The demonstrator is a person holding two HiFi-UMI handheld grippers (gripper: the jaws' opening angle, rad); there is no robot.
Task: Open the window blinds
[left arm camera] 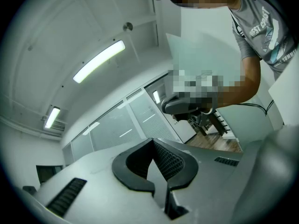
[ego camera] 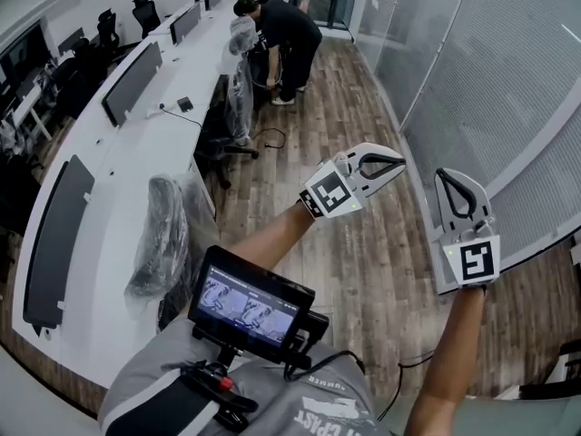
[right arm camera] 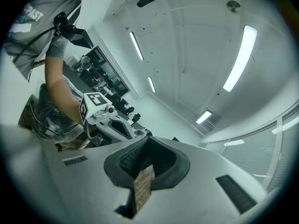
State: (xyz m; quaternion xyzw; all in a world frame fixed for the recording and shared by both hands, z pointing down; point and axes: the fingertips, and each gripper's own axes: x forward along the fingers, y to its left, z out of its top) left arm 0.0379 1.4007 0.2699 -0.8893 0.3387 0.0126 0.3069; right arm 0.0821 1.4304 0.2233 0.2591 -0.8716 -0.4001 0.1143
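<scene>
The window blinds [ego camera: 513,84] hang shut behind glass panels along the right wall, with a grey frame post [ego camera: 436,57] between panels. My left gripper [ego camera: 400,164] is held at mid height, shut and with nothing in it, its tips pointing toward the blinds and well short of them. To its right, my right gripper [ego camera: 443,173] is raised as well, shut and holding nothing, closer to the glass. In the left gripper view the jaws [left arm camera: 152,141] meet at a point. In the right gripper view the jaws [right arm camera: 148,138] also meet, and the left gripper [right arm camera: 100,111] shows beyond them.
A long white desk [ego camera: 118,166] with dark monitors [ego camera: 132,82] runs along the left. Plastic-wrapped chairs [ego camera: 168,234] stand beside it. A person [ego camera: 289,39] bends over at the far end. A small screen rig [ego camera: 250,309] sits at my chest. Wood floor [ego camera: 354,271] lies below.
</scene>
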